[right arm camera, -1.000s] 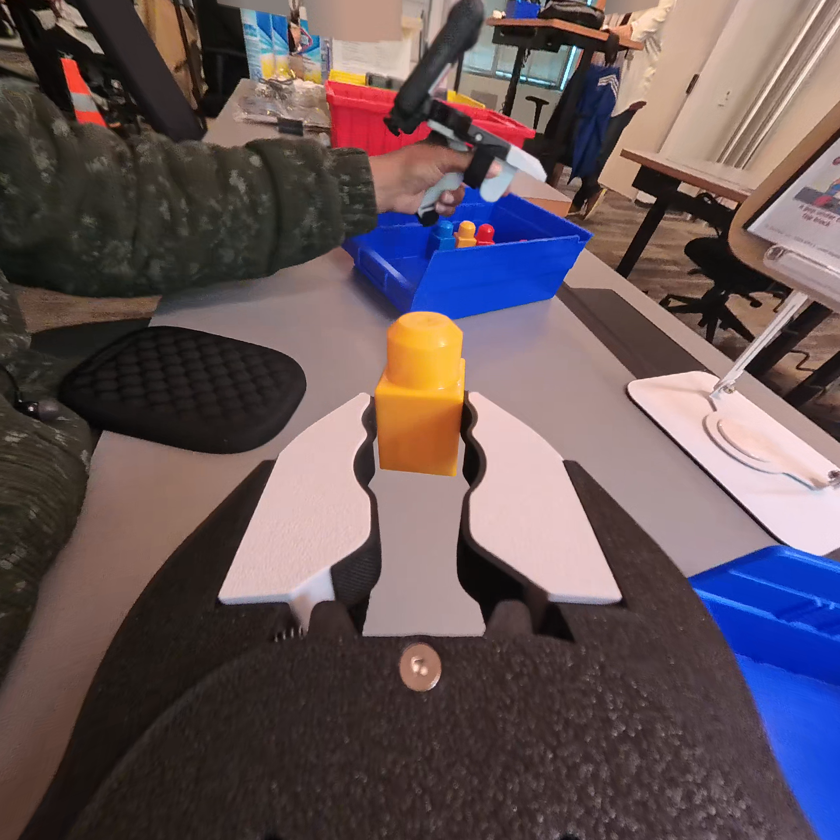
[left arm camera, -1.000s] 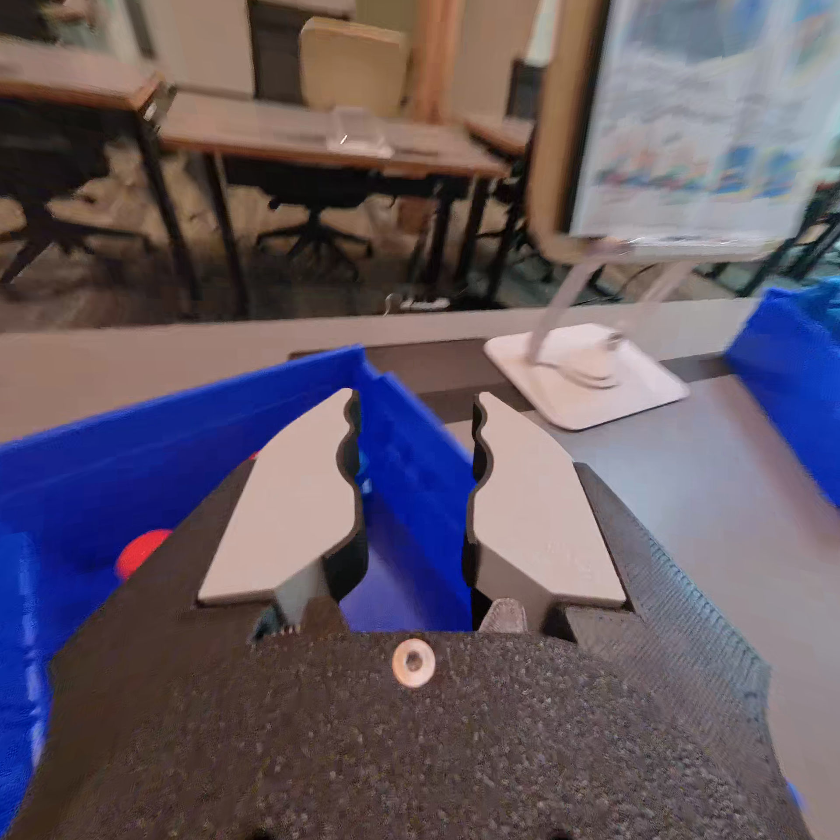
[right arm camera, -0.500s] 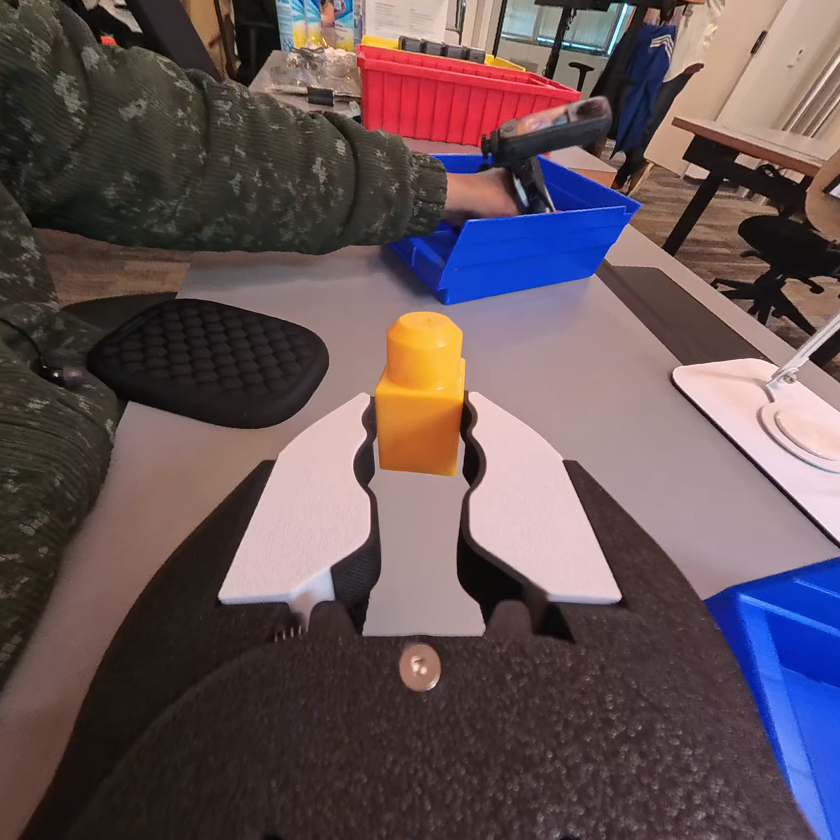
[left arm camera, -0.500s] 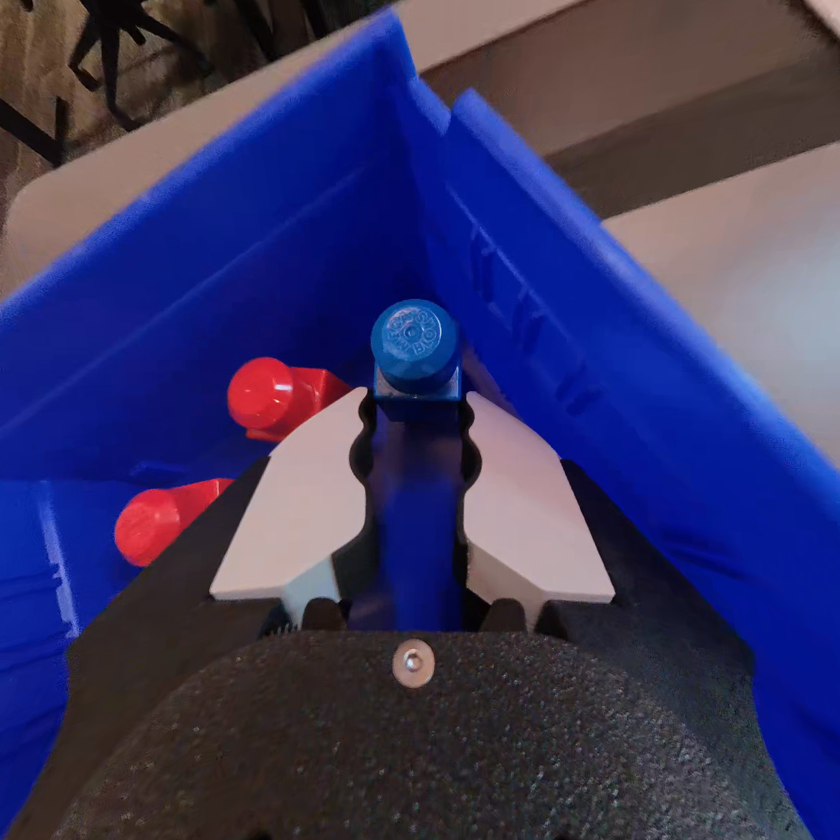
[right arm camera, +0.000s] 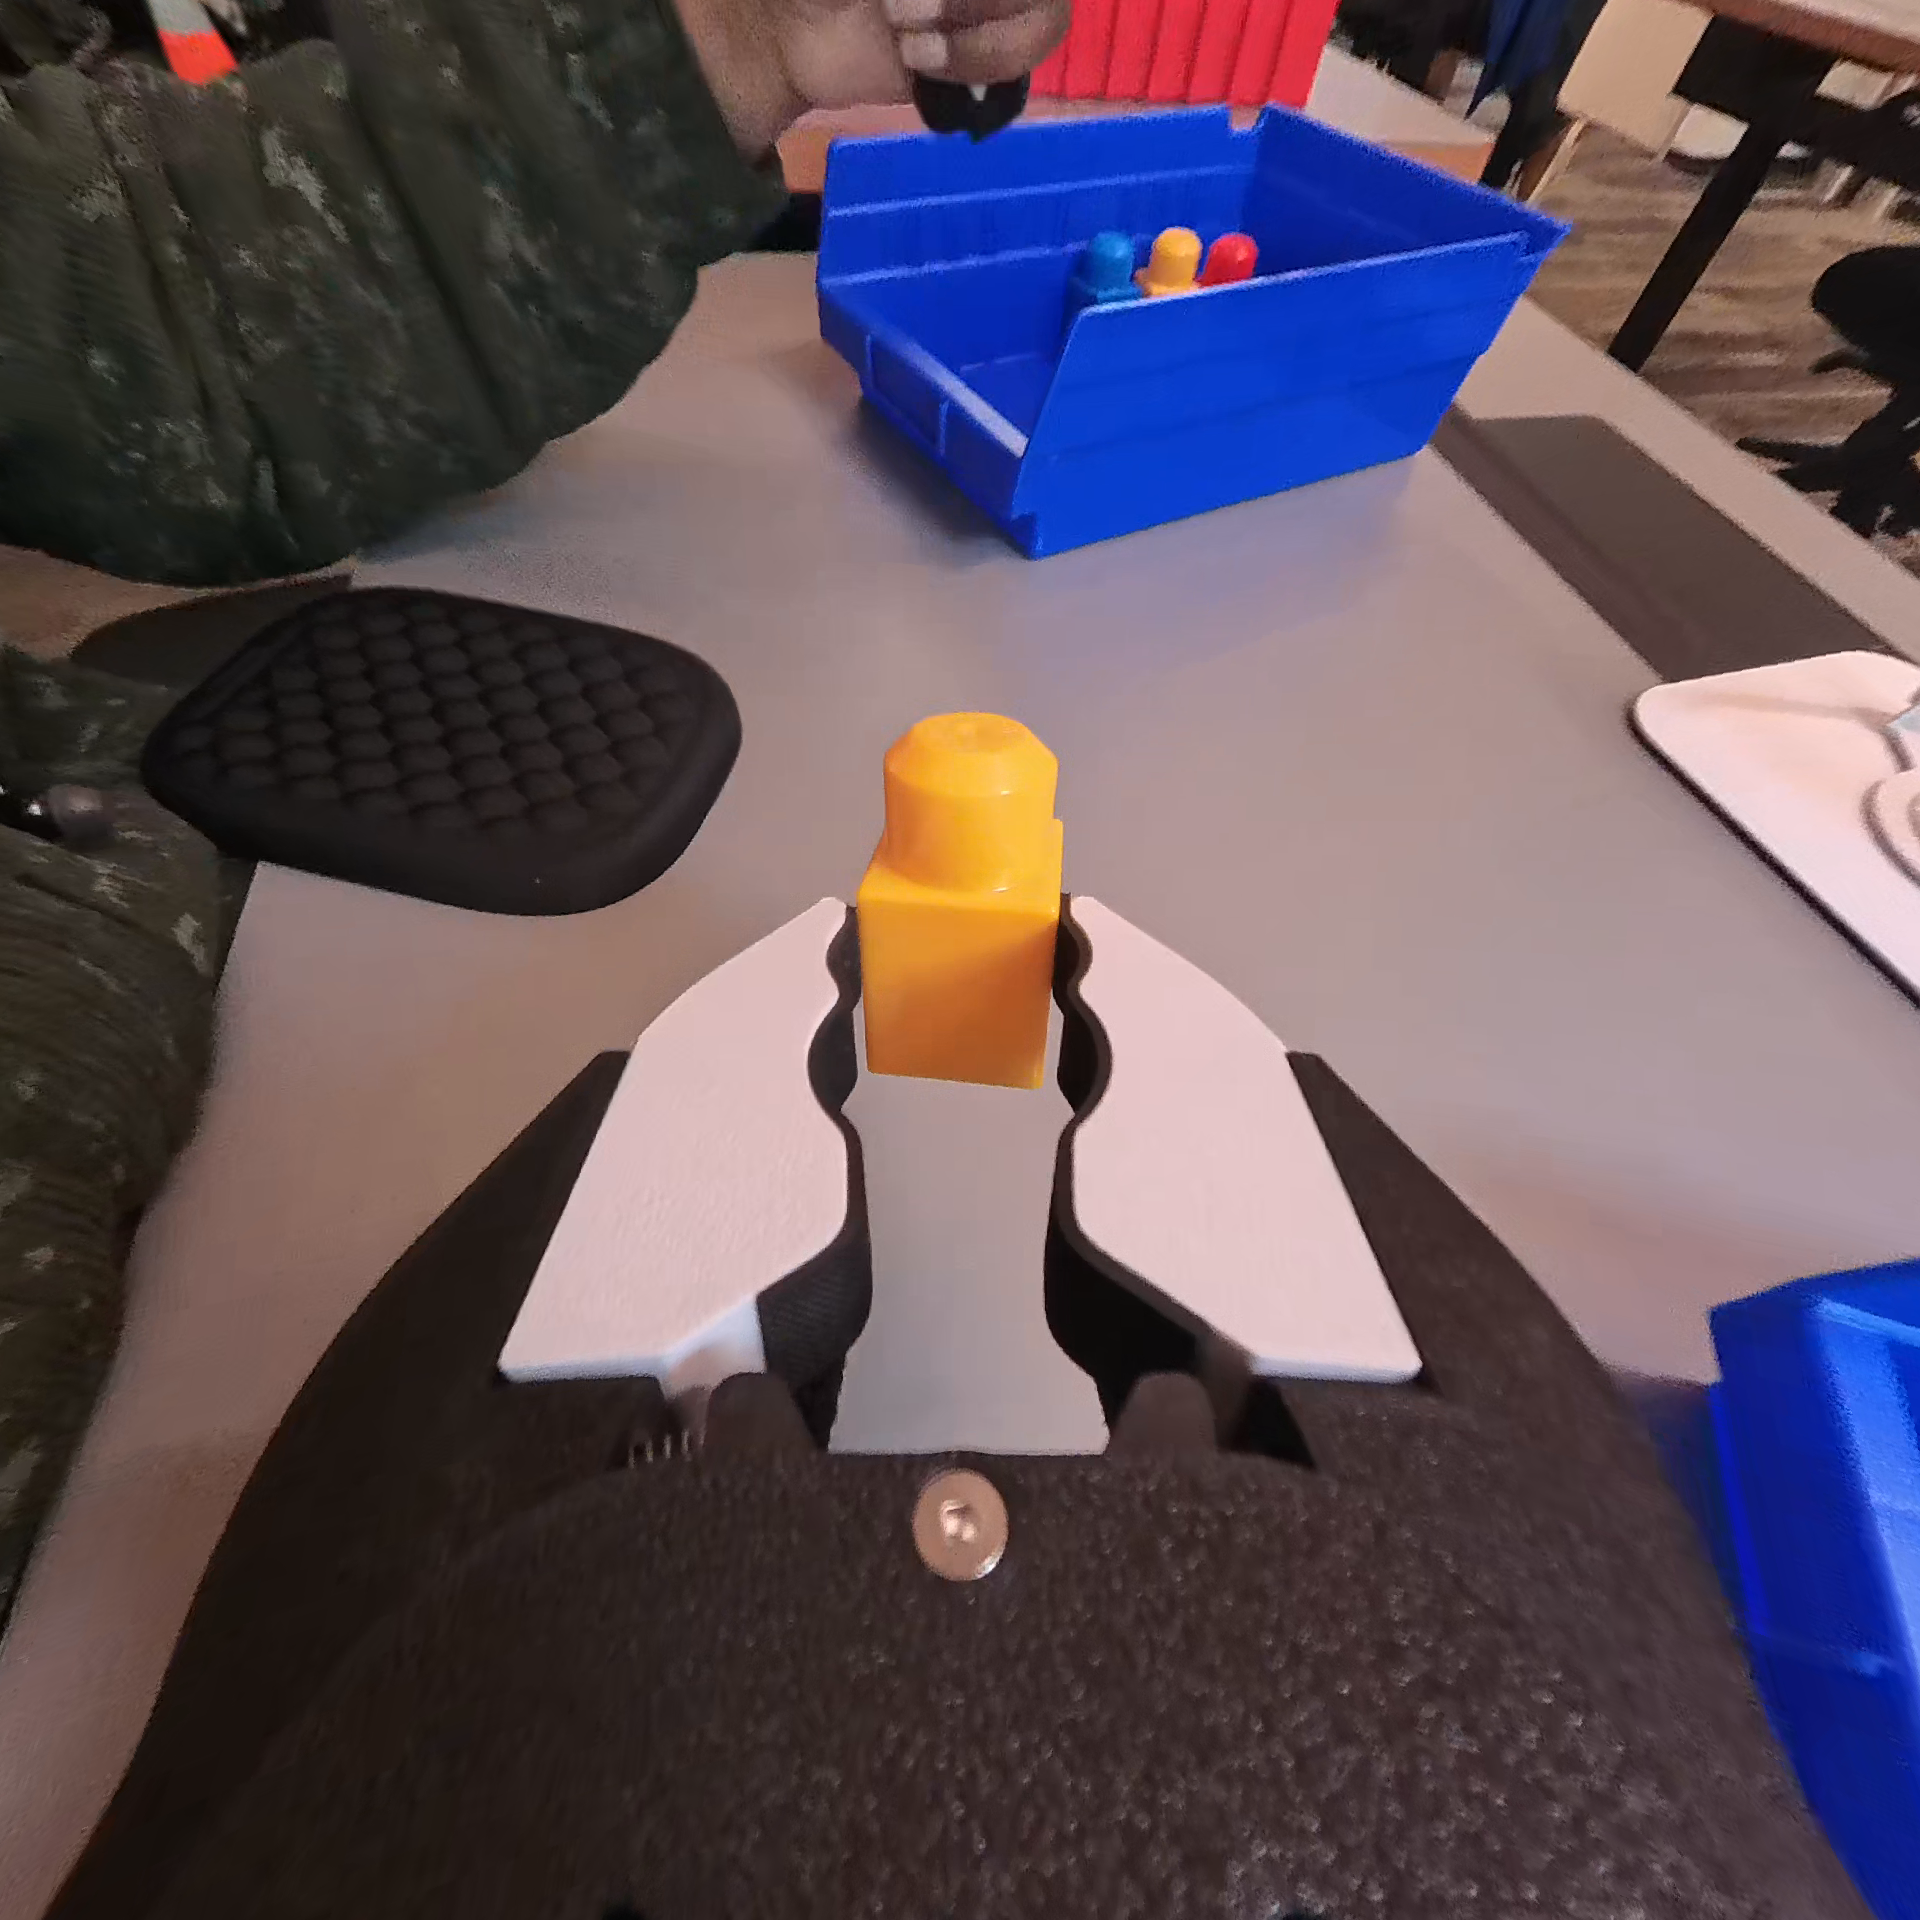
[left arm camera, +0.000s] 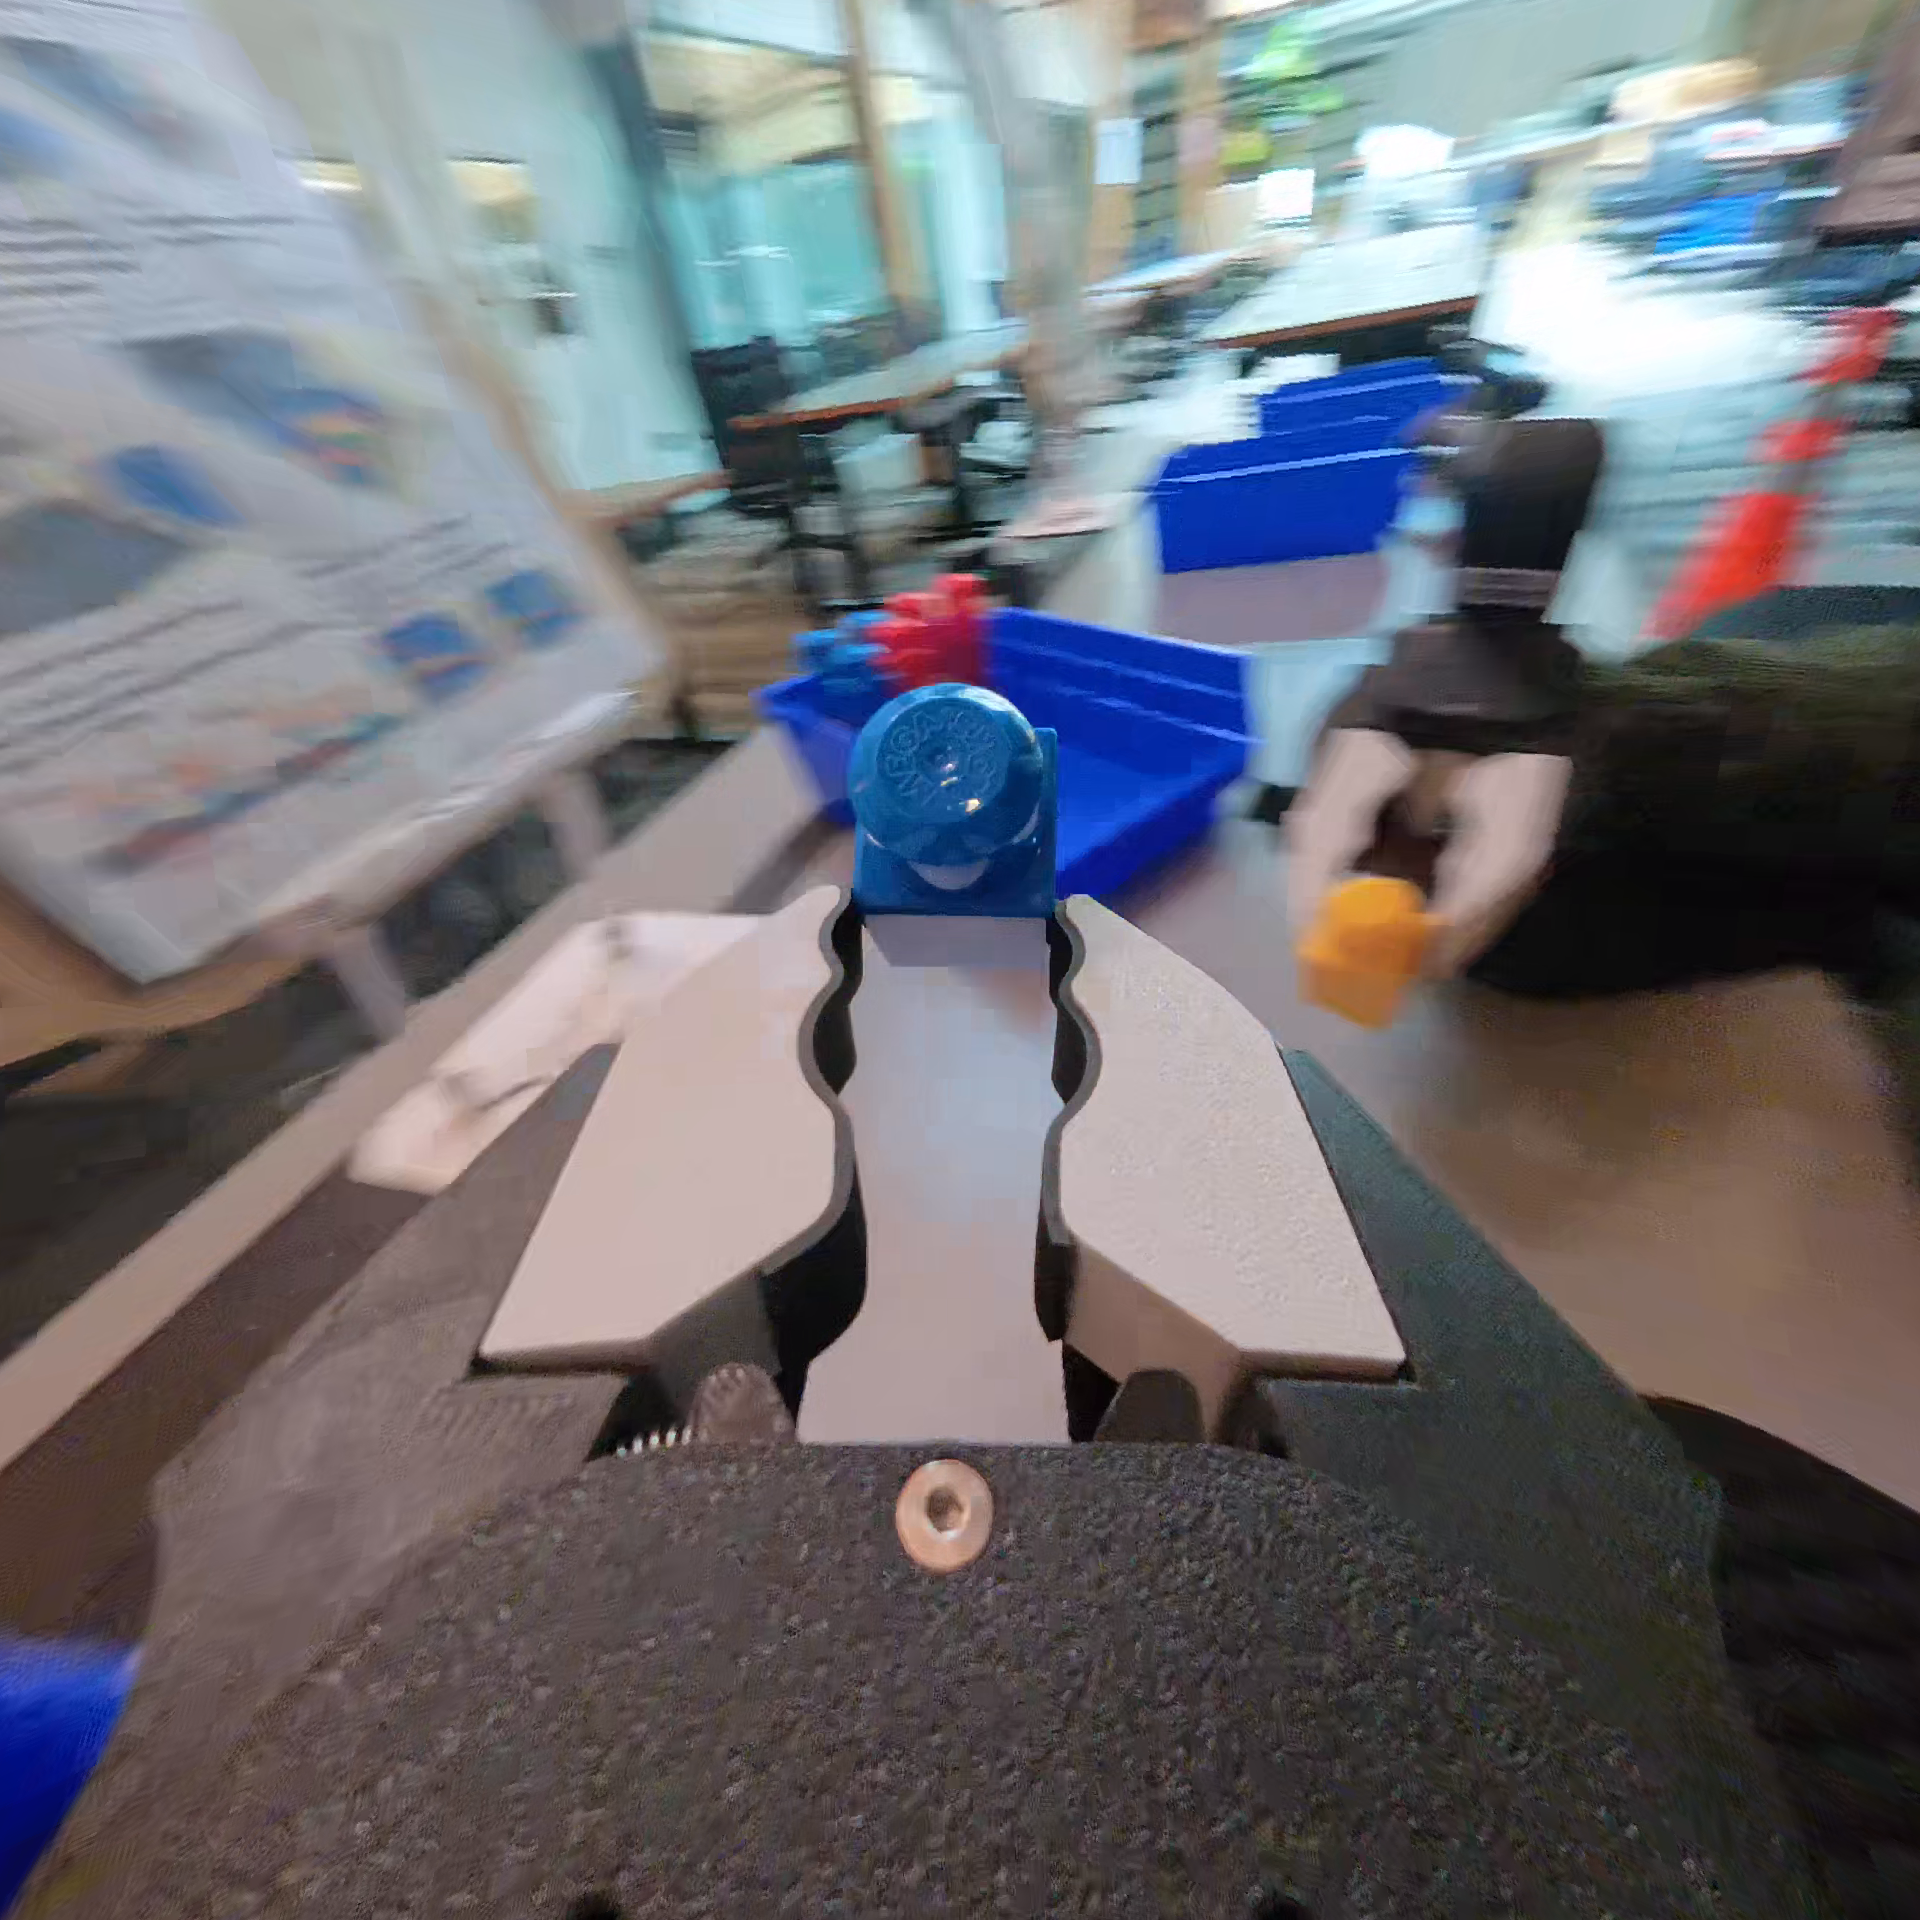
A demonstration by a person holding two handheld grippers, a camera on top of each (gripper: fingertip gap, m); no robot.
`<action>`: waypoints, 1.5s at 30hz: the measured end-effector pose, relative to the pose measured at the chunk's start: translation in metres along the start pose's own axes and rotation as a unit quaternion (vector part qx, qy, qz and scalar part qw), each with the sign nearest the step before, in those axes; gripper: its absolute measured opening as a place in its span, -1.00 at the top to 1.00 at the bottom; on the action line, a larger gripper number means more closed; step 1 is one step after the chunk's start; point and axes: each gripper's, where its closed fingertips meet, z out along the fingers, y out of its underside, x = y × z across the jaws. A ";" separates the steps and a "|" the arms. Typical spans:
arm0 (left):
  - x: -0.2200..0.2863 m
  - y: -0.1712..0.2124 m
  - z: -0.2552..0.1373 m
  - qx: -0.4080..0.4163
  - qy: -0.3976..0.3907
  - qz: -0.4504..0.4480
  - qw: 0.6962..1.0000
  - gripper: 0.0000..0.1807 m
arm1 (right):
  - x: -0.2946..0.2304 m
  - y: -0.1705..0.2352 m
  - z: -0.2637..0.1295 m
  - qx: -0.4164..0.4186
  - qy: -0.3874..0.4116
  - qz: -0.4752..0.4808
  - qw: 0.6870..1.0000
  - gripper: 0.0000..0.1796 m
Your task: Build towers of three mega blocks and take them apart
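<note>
My left gripper (left arm camera: 951,914) is shut on a blue mega block (left arm camera: 948,805), stud pointing forward, held above the grey table (left arm camera: 1558,1143). My right gripper (right arm camera: 956,914) is shut on an orange mega block (right arm camera: 961,935), upright over the table (right arm camera: 1299,810). In the left wrist view the orange block (left arm camera: 1361,951) shows blurred at the right, between the right gripper's fingers. Only a dark tip of the left gripper shows at the top edge of the right wrist view. The blue block is hidden there.
A blue bin (right arm camera: 1226,436) at the far side holds blue, orange and red blocks (right arm camera: 1169,260). Another blue bin (left arm camera: 1132,748) with red and blue blocks stands beyond the left gripper; its corner shows in the right wrist view (right arm camera: 1829,1507). A black pad (right arm camera: 447,748) and a white stand base (right arm camera: 1787,769) lie on the table. The left gripper's tips are roughly 20 centimetres from the right gripper's. Both grippers' tips are roughly 35 centimetres from the white stand base (right arm camera: 1787,769).
My left gripper went down into the blue bin, shut on the blue block, lifted it out and swung toward the right gripper. The right gripper kept hold of the orange block.
</note>
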 end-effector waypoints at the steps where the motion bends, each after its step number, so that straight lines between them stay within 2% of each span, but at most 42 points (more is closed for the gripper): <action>1: 0.028 0.002 0.010 -0.003 0.049 -0.001 0.999 0.62 | -0.003 0.003 0.003 -0.007 -0.005 0.000 1.000 0.60; 4: 0.095 0.025 0.038 -0.035 0.159 -0.009 0.987 0.62 | -0.013 0.010 0.013 -0.027 -0.024 0.000 0.999 0.60; 9: 0.138 0.070 0.070 -0.102 0.222 -0.019 0.969 0.62 | -0.021 0.017 0.023 -0.044 -0.037 -0.003 0.998 0.60; 16: 0.145 0.084 0.079 -0.103 0.237 -0.048 0.965 0.62 | -0.023 0.014 0.020 -0.031 -0.046 0.003 0.998 0.61; 24: 0.157 0.081 0.069 -0.091 0.275 -0.029 0.957 0.62 | -0.041 0.003 0.021 0.007 -0.101 0.034 0.994 0.61; 33: 0.157 0.091 0.070 -0.110 0.266 -0.016 0.957 0.62 | -0.040 0.009 0.025 -0.011 -0.090 0.029 0.995 0.61; 38: 0.150 0.090 0.072 -0.119 0.247 -0.014 0.962 0.61 | -0.035 0.009 0.025 -0.013 -0.081 0.036 0.996 0.61; 41: 0.125 0.056 0.062 -0.055 0.212 -0.033 0.975 0.48 | -0.031 -0.004 0.021 0.009 -0.069 0.036 0.997 0.60; 43: 0.079 0.028 0.048 0.006 0.134 -0.060 0.989 0.50 | -0.023 -0.003 0.017 0.010 -0.047 0.029 0.998 0.60; 45: 0.007 0.012 0.024 0.054 -0.015 -0.066 0.996 0.56 | -0.020 -0.003 0.016 0.019 -0.050 0.050 0.997 0.61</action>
